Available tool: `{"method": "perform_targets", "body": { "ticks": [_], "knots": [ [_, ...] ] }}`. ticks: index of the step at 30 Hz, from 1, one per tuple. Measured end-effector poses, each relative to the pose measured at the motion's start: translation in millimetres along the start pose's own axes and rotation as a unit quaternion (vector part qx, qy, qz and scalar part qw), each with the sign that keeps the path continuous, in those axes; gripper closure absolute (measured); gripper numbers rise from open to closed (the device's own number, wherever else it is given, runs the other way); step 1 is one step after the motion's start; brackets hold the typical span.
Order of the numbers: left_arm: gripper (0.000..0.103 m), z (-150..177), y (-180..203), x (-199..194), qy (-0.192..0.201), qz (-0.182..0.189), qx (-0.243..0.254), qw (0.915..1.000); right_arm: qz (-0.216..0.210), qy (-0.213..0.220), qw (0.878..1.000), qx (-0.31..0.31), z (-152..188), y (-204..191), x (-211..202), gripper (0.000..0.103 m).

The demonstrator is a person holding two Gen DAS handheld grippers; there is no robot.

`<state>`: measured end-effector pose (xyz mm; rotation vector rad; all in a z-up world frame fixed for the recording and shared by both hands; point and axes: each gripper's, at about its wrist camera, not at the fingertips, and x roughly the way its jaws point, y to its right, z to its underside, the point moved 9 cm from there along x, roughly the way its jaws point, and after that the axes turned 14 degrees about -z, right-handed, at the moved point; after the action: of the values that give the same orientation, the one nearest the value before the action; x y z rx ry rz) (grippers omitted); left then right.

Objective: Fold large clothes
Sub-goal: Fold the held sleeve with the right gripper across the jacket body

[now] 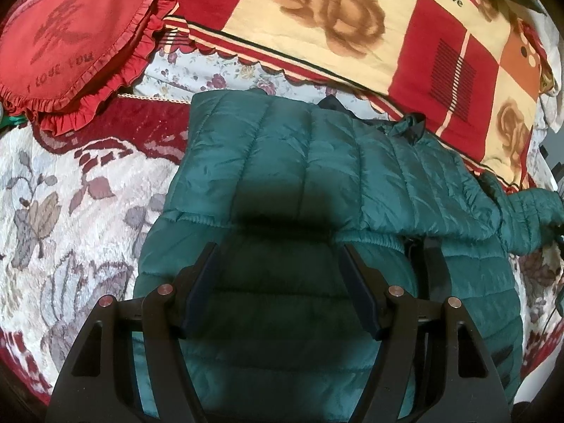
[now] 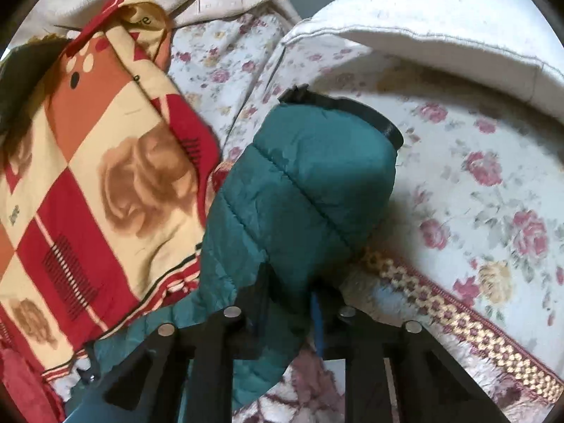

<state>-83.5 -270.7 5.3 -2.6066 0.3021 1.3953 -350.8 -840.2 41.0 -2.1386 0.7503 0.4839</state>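
- A teal quilted puffer jacket (image 1: 317, 162) lies spread on a bed, partly folded: one padded panel is laid over the body, and its gathered elastic hem runs across the middle of the left wrist view.
- The left gripper (image 1: 278, 257) hangs over the near part of the jacket with its jaws standing apart; nothing is between its dark fingers (image 1: 208, 264), and its shadow falls on the teal fabric below.
- The jacket's sleeve (image 2: 317, 176) stretches out to the right, past the jacket body, and ends in a black cuff (image 2: 370, 112) at its far end.
- The right gripper (image 2: 289, 292) is closed on that sleeve: teal fabric is bunched between its fingers, close to the camera, and the rest of the sleeve extends away from it towards the cuff.
- A red, cream and orange blanket (image 1: 352, 28) printed with brown roses and the word "love" lies along the far side of the jacket, touching its far edge.
- A red heart-shaped cushion (image 1: 77, 38) with a ruffled rim sits at the far left, well apart from the jacket.
- A plush white and maroon floral cover (image 1: 70, 194) lies under the jacket's left side.
- A pale sheet with pink roses (image 2: 476, 194) lies under and to the right of the sleeve.
- A thick white folded quilt (image 2: 440, 21) lies beyond the cuff at the far right.
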Motion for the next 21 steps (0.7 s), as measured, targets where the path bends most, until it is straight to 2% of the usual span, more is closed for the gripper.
{"method": "perform_targets", "body": {
  "ticks": [5,12,21],
  "knots": [
    [0.034,-2,-7,-5,0.004,0.001,-0.009,1.0,-0.056,-0.006,0.997,-0.054,13,-52,-19,0.094],
    [0.034,-4,-17,-18,0.012,0.007,-0.022,0.9997,-0.119,-0.029,0.983,-0.135,45,-142,-35,0.094],
    [0.034,-7,-32,-27,0.018,0.01,-0.038,0.9991,-0.201,-0.104,0.952,-0.204,120,-250,-21,0.094]
  ]
}}
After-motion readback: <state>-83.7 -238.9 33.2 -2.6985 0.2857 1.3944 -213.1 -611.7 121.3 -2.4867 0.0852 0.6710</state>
